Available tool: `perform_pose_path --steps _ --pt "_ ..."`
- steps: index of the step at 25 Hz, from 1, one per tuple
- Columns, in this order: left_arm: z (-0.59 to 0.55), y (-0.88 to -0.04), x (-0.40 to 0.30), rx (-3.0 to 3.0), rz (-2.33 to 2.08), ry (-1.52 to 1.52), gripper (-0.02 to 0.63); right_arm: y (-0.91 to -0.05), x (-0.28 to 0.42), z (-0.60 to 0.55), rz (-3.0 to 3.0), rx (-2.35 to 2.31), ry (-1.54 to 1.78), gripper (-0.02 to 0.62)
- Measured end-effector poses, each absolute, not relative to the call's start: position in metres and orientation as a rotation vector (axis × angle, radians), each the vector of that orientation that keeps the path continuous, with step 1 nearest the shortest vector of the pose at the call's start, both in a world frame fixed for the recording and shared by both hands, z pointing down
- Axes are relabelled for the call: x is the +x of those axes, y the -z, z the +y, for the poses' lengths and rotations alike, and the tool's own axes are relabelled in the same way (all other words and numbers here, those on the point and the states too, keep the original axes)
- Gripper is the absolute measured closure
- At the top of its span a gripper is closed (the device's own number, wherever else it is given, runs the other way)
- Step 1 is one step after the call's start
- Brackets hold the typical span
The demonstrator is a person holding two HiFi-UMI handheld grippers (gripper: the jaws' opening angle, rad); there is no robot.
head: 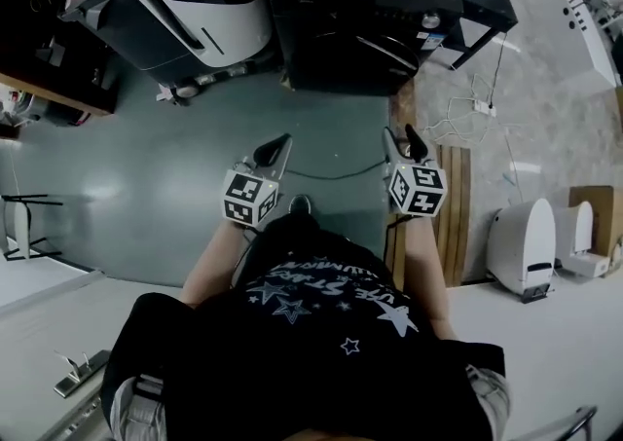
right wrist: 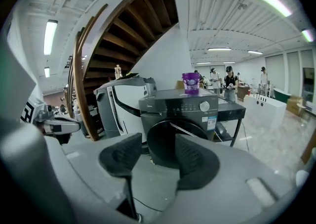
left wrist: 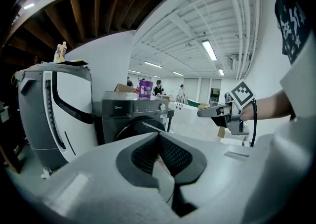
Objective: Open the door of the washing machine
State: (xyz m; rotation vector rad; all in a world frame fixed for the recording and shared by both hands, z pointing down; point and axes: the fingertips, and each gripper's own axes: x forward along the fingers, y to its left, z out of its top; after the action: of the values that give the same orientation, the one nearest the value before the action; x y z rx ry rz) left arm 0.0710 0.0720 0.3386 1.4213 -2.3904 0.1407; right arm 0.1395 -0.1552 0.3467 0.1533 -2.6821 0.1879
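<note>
Ahead, tilted down toward the washing machine (right wrist: 177, 104): right hand-held gripper (right wrist: 158, 145) released, left hand-held gripper (left wrist: 159, 141) seemingly clenched.

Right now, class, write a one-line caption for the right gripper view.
Open right gripper facing a dark washing machine with its round door closed and a purple tub on top.

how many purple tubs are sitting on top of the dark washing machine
1: a single purple tub stands upright on top of the washing machine, behind the control panel. No second tub shows in any view, though the rear of the top is partly cut off.
</note>
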Motion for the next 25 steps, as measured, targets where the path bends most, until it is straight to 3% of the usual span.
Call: perform_pose_path --steps 8,17,25 --pt "0.065 -0.361 0.005 1.525 -2.265 -0.175 0.595 -0.370 0.116 -0.175 -2.593 0.357 -0.254 0.382" --pt "0.029 -0.385 -0.023 1.552 -2.169 -0.176 0.595 -0.407 0.119 -0.220 -2.493 0.506 -0.326 0.382" --pt "-0.035 -0.404 -0.050 1.567 -2.085 -0.254 0.595 -0.456 0.072 -0.294 -2.447 0.534 -0.371 0.382"
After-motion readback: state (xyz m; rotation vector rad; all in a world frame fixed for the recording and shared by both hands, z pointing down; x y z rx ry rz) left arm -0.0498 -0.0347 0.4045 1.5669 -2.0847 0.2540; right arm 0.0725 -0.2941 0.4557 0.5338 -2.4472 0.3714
